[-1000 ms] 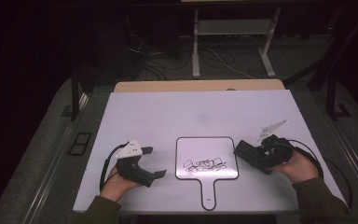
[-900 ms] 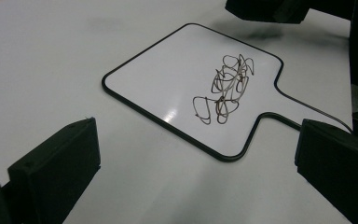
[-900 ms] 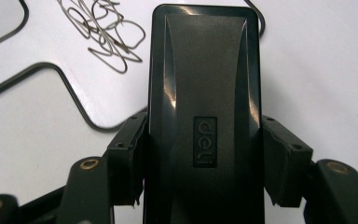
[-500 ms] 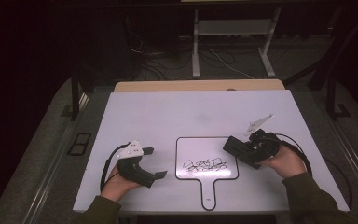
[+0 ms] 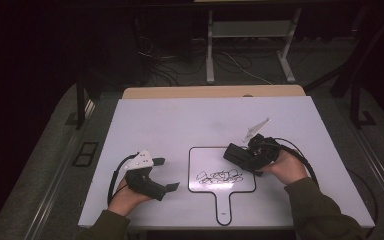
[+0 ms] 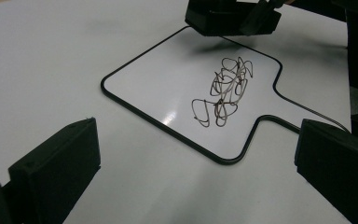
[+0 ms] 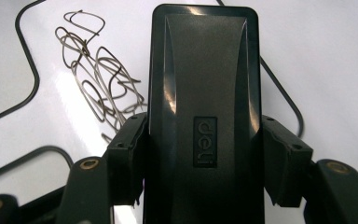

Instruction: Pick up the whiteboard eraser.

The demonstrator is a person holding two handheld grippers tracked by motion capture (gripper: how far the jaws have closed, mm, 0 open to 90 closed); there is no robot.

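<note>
**Eraser brought over the scribbled board, wiping not yet begun**

High view: The paddle-shaped whiteboard (image 5: 222,172) lay flat on the white table (image 5: 180,120) between the two hands, its handle pointing toward the person. A tangle of scribble (image 5: 220,176) sat in its lower middle. The right gripper (image 5: 241,156) held a black eraser (image 5: 235,154) over the board's upper right corner, near the marks but short of them. The left gripper (image 5: 166,174) rested on the table just left of the board, jaws apart, holding nothing. As a judgement, the step in hand was the approach; the next move called for lowering the eraser flat onto the board and sweeping it across the scribble, perhaps with the left gripper steadying the board.

Left gripper view: The two black jaws stood wide apart with bare table between them. The board's near edge and the scribble (image 6: 223,91) lay ahead; the eraser (image 6: 230,18) hung at the top, cut off by the frame. Whether it touched the board there could not be told.

Right gripper view: The jaws were clamped on both sides of the eraser (image 7: 204,116), which bore a moulded "deli" mark. It hid the board beneath it, and its wiping face was out of sight. The scribble (image 7: 100,74) lay to its left.
</note>
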